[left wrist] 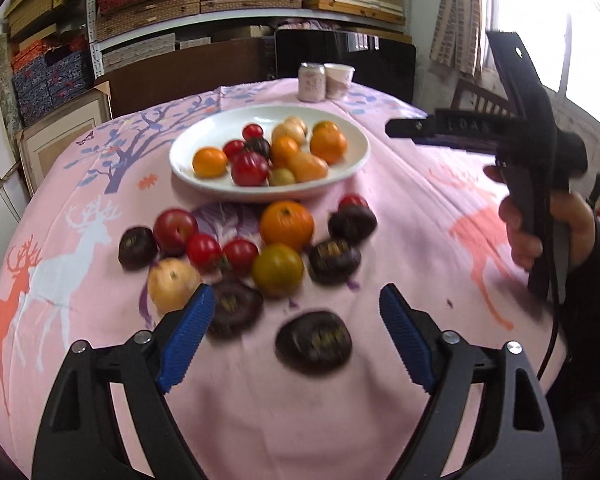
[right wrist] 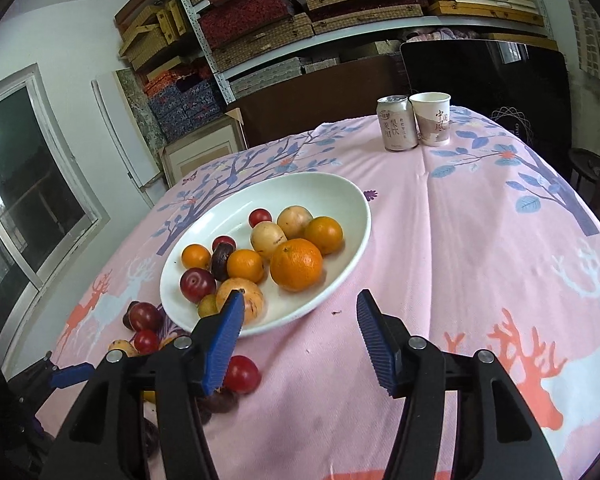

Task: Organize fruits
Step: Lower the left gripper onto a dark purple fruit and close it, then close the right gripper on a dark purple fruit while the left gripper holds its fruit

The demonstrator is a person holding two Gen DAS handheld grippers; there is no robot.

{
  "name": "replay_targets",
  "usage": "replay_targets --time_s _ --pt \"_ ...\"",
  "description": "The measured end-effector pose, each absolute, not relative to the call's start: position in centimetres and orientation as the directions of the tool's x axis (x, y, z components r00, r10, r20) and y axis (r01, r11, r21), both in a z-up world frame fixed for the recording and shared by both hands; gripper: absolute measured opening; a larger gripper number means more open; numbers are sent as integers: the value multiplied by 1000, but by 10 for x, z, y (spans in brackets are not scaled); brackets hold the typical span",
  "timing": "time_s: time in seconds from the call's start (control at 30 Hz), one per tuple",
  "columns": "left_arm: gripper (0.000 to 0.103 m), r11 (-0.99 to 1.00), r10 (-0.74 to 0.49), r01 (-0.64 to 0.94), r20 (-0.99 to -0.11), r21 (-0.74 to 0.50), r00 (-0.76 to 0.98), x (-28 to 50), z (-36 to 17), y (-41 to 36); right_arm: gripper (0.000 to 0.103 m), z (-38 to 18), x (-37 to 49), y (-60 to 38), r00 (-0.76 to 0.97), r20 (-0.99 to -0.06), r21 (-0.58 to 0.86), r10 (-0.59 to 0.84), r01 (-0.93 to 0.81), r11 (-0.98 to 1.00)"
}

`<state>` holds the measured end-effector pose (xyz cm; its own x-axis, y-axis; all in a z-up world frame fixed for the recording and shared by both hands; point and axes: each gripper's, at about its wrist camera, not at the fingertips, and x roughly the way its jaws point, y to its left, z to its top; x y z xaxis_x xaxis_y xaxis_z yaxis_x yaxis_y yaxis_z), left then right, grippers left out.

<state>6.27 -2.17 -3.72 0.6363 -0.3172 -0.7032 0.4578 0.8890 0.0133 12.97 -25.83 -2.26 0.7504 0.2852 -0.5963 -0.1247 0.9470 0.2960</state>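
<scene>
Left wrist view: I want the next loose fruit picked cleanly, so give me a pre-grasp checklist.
1. Left gripper open, nothing between the blue pads: ok.
2. Dark purple round fruit lies apart from its neighbours, just ahead of the jaws: ok.
3. Right gripper open and empty: ok.
4. White oval plate has bare room on its far side: ok.
5. Sharpness of the near fruit in the left wrist view: not ok, blurred.
</scene>
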Motion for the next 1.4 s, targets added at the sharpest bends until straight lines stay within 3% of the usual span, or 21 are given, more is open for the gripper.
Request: replay_targets --time_s 0.27,0.3,0.33,0.37,0.63,0.83,1.2,1.3,1.4 --pt "81 904 -265 427 -755 22 600 62 -63 -28 59 -34 119 -258 718 -631 281 294 -142 949" --pt "70 904 -261 427 -768 18 585 67 -66 -29 59 -37 120 -258 705 -642 283 302 -147 948" --pt "50 904 -264 428 -784 2 562 70 -70 -30 59 -40 121 -257 685 -657 290 314 -155 944" --pt "47 904 -267 427 -797 -12 542 72 -73 -30 59 -44 123 -256 667 -671 295 322 -158 942" --pt "46 913 -344 400 -675 -79 653 56 -54 -8 59 -43 110 -230 629 -661 273 408 -305 912" --pt "46 914 -348 394 -674 -92 651 58 -52 -8 51 -44 97 -187 598 -687 155 413 -435 887" --pt "46 909 -353 408 -683 -88 639 58 -54 -11 42 -54 113 -174 545 -725 193 420 -425 884" --pt "46 909 -352 406 -683 -88 640 59 -54 -10 25 -55 115 -176 544 -722 209 427 -417 885" --pt "46 911 -351 402 -685 -92 638 59 -54 -9 24 -55 115 -184 545 -709 251 448 -399 882"
